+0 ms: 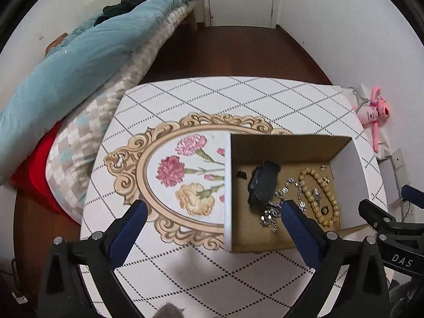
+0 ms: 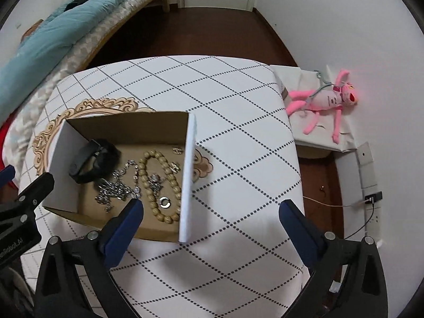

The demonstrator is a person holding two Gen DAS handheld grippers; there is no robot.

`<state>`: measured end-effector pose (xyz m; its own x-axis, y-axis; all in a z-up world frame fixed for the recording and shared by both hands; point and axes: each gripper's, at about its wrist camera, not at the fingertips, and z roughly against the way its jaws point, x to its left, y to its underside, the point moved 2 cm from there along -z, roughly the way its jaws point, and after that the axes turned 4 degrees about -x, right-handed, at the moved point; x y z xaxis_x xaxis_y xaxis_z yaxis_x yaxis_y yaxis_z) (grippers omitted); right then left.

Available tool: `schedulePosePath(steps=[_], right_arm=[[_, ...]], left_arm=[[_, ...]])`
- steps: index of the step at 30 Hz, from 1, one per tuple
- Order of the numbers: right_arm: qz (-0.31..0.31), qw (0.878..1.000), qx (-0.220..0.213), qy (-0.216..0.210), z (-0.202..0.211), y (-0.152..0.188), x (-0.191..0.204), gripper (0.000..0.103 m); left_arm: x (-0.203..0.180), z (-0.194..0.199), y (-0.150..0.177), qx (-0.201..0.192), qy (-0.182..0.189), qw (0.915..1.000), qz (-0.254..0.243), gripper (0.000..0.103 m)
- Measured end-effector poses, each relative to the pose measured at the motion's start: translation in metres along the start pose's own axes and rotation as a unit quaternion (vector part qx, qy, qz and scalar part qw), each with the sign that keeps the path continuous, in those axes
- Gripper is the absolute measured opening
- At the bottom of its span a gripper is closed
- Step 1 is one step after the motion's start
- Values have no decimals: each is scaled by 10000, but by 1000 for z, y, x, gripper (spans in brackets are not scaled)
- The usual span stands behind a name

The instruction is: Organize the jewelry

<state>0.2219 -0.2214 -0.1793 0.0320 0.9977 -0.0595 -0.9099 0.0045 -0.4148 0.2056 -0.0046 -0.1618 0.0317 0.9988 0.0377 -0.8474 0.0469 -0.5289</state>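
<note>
An open cardboard box stands on the table. Inside lie a black wristband, a wooden bead bracelet, a tangle of silver chains, a small ring and a few small earrings. My left gripper hangs open over the box's left wall, with nothing between its fingers. My right gripper is open over the box's right wall, and it too is empty. The right gripper's side shows at the right edge of the left wrist view.
The table wears a white diamond-patterned cloth with a flower medallion. A bed with a teal quilt runs along its left. A pink plush toy lies on a low white box at the right, near wall sockets and cables.
</note>
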Motion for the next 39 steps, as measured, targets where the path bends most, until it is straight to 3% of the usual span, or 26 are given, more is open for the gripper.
schedulePosePath(steps=[19,27,39], right_arm=[[-229,9995,-201,27,21,9,-11,103],[-309,9972,-680,83,74,18,-18,103],[-365,9897,-1386,29,184,47,-21,103]], left_arm=[[-13,19,8,-95,97,9999,60,103],[-10,56,15,-243,141,9995,158,103],[-2,154,34,-689,98,9972,280,103]])
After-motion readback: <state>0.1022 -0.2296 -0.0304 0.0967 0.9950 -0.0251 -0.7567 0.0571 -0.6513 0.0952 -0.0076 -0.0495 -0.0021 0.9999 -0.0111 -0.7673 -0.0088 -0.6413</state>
